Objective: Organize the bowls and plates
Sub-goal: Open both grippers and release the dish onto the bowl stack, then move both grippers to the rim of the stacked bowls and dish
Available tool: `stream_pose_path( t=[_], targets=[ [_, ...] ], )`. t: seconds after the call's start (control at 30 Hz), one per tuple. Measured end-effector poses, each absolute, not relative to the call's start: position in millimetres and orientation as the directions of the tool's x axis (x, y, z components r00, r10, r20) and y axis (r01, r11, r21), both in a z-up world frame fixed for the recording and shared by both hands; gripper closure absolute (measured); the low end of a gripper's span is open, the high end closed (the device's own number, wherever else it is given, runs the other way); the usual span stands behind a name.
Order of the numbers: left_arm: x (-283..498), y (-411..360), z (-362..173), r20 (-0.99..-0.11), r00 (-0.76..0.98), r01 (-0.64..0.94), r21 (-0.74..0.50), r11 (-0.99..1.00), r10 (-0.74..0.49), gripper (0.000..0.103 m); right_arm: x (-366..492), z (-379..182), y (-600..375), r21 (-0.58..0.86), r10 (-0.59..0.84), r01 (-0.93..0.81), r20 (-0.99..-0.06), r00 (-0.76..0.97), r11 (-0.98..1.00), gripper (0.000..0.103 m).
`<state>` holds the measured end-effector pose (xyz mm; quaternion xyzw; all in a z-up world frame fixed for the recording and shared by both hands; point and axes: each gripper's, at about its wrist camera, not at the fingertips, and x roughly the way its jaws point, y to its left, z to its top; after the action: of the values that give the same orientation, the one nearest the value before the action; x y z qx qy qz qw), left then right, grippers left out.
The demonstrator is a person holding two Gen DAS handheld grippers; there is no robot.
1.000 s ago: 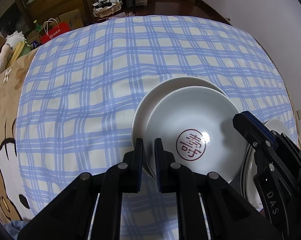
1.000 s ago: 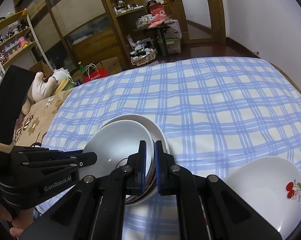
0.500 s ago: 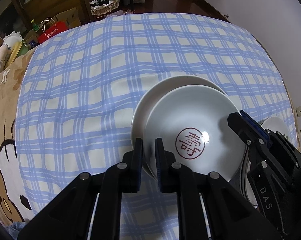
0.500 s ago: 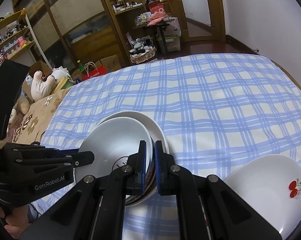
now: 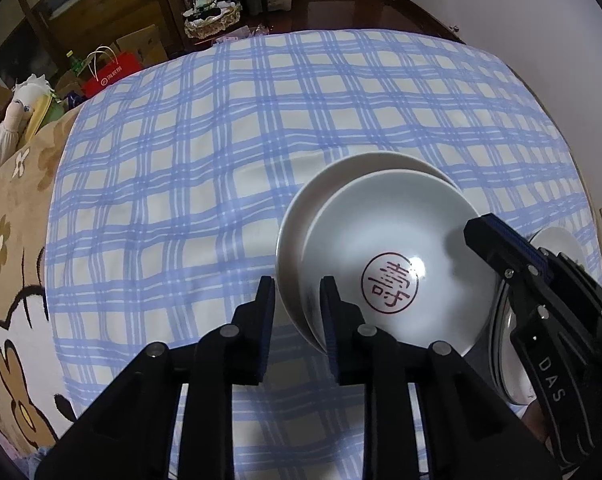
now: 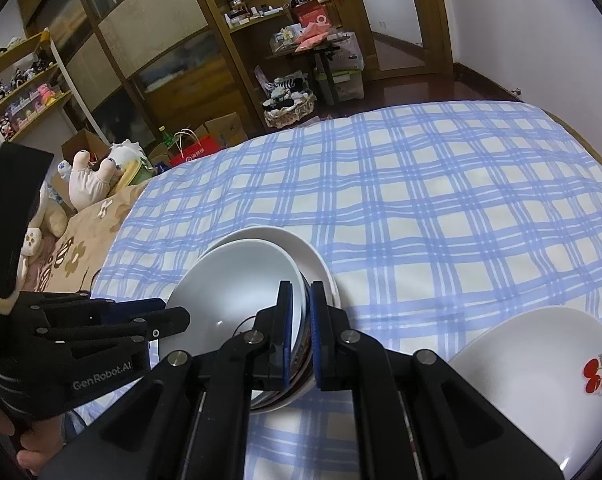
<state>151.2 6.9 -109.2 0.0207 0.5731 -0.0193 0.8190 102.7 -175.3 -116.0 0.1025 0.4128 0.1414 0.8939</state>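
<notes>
A white bowl [image 5: 401,232] with a red seal mark in its well rests inside a wider white plate [image 5: 321,196] on the blue checked cloth. My left gripper [image 5: 297,300] straddles both rims at their near left side; its jaws are opening and gaps show beside the pads. In the right wrist view my right gripper [image 6: 301,300] is shut on the bowl [image 6: 229,280] at its right rim, over the plate [image 6: 305,248]. One right finger [image 5: 497,240] shows at the bowl's right edge. The left gripper's fingers [image 6: 173,316] reach in from the left.
A white plate with a cherry print [image 6: 541,372] lies at the right, near the cloth's edge. A brown cartoon blanket [image 5: 13,240] borders the cloth [image 5: 221,140] on the left, with plush toys [image 6: 93,184] and a red bag [image 6: 193,152] beyond. Shelves and a basket stand behind.
The left gripper's jaws have parted from a tight grip on the rims to a visible gap. The bowl, plate and right gripper have stayed put.
</notes>
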Motion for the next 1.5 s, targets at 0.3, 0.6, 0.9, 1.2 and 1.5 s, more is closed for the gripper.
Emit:
stream_pose_path(
  t=[0.3, 0.6, 0.9, 1.2, 1.5],
  targets=[
    [144, 12, -98, -0.921, 0.389, 0.040, 0.030, 0.999, 0.012, 0.055, 103, -112, -177, 0.305, 0.341, -0.169, -0.703, 0.624, 0.937, 0.094],
    [142, 26, -78, -0.895, 0.444, 0.014, 0.040, 0.999, 0.030, 0.033, 101, -95, -178, 0.263, 0.312, -0.173, -0.706, 0.636, 0.949, 0.090],
    [153, 54, -80, -0.906, 0.415, -0.069, 0.056, 0.996, 0.080, 0.014, 104, -85, -200, 0.239, 0.244, -0.100, -0.712, 0.658, 0.966, 0.010],
    [168, 63, -97, -0.937, 0.344, -0.090, 0.022, 0.996, 0.052, 0.014, 107, -87, -213, 0.189, 0.188, -0.069, -0.733, 0.654, 0.980, 0.000],
    [178, 68, -108, -0.952, 0.305, -0.110, 0.009, 0.994, 0.042, 0.014, 111, -102, -209, 0.132, 0.141, -0.059, -0.786, 0.602, 0.989, 0.000]
  ],
)
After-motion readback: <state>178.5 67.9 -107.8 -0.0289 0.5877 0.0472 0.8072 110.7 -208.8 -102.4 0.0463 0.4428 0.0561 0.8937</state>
